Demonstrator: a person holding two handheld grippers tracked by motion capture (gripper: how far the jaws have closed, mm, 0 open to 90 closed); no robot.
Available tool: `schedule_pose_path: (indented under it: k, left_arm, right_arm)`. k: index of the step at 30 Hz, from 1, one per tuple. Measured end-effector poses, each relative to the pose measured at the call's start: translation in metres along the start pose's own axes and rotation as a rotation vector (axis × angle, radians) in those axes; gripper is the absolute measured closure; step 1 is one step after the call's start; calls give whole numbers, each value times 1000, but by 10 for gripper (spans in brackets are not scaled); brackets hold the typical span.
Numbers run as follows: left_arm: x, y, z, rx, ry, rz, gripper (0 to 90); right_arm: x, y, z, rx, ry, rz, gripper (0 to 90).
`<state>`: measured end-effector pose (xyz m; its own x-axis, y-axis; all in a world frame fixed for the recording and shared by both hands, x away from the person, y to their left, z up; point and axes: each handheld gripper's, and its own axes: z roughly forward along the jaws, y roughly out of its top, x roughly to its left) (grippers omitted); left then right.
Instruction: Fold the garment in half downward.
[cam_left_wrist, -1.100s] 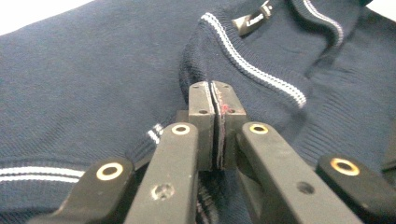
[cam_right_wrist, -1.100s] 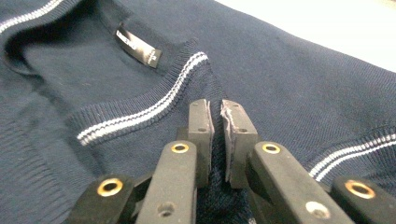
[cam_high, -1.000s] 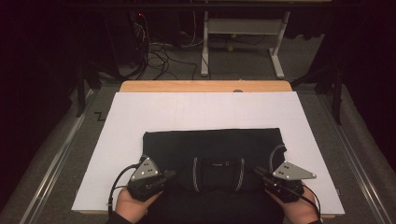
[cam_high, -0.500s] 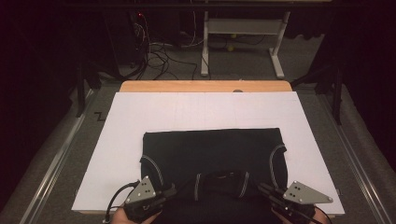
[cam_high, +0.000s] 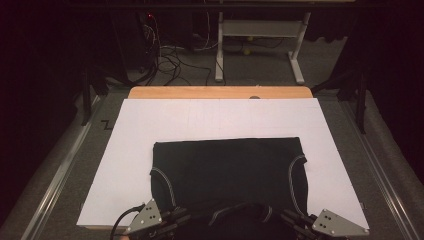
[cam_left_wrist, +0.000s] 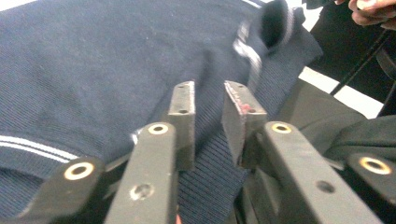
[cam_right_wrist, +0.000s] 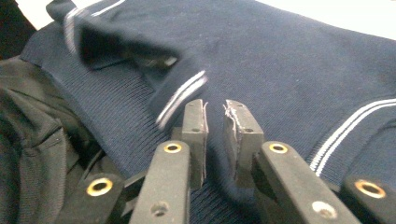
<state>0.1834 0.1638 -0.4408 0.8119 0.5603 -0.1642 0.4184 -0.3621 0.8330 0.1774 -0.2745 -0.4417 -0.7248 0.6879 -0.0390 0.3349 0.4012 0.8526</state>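
Left gripper: jaws have just been opening, now slightly parted, navy polo shirt fabric under the gap but not pinched. Right gripper: same, small gap, nothing clamped. Looks like a release after pulling the collar end toward the person to flatten the shirt. Shirt lies ahead of both grippers on the white sheet. Versus a second ago: both grippers sit nearer the table's near edge, collar end dragged along.
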Motion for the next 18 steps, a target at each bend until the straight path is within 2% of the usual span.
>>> schedule_pose_path:
  k: [4,10,15,18]
  left_arm:
    - [6,1,2,-7,22,-5,682]
    - [22,2,8,-16,50,-25,649]
    - [33,3,11,-18,79,-26,588]
    - [39,4,13,-18,97,-32,536]
  right_arm:
    - [-3,2,2,-8,-25,15,778]
    - [-9,3,9,-9,-44,34,764]
    - [-14,3,15,-3,-62,42,721]
    - [-20,3,21,1,-89,52,683]
